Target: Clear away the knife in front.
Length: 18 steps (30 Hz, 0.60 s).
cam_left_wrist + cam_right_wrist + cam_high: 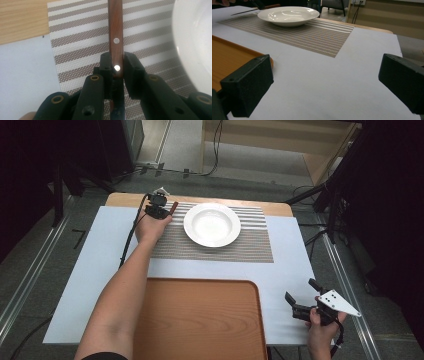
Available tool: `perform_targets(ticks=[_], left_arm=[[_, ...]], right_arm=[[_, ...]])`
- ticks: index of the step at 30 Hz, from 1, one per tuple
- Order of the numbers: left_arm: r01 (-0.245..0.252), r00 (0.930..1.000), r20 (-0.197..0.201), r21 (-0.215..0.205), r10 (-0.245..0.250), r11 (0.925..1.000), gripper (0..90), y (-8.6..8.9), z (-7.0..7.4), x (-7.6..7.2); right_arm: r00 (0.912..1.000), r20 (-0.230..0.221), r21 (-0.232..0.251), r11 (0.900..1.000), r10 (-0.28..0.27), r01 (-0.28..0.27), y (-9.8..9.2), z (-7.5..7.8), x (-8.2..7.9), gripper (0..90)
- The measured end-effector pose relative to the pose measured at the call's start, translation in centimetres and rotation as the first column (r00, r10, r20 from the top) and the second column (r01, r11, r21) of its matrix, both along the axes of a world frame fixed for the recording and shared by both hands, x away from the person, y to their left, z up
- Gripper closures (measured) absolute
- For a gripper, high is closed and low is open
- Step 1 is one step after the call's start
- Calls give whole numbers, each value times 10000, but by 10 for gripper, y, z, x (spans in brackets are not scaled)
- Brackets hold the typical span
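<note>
Left gripper [115, 65] is clamping a wooden handle [115, 30]; its blade is hidden under the jaws. Right gripper [325, 82] is gaping wide, holding nothing.

Brown riveted wooden knife handle [116, 37] lies over the striped placemat [82, 42].
</note>
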<state>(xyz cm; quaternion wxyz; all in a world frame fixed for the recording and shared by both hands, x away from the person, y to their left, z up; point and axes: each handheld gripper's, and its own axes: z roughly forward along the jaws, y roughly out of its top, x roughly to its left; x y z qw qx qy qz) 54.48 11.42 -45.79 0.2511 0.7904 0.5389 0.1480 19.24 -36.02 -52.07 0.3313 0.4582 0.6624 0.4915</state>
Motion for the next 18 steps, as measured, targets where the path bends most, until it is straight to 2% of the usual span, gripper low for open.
perform_targets(ticks=[9,16,18], left_arm=[[275,9995,193,-542,-265,9981,769,6,10,-19],[491,9984,308,-633,-472,9968,769,9,15,-36],[542,9981,344,-770,-517,9956,769,11,16,-41]], right_arm=[[10000,-8,-49,10000,7,-7,0,0,0,0],[10000,-17,-81,10000,2,-2,1,0,0,0],[10000,-29,-80,10000,2,-2,1,0,0,0]])
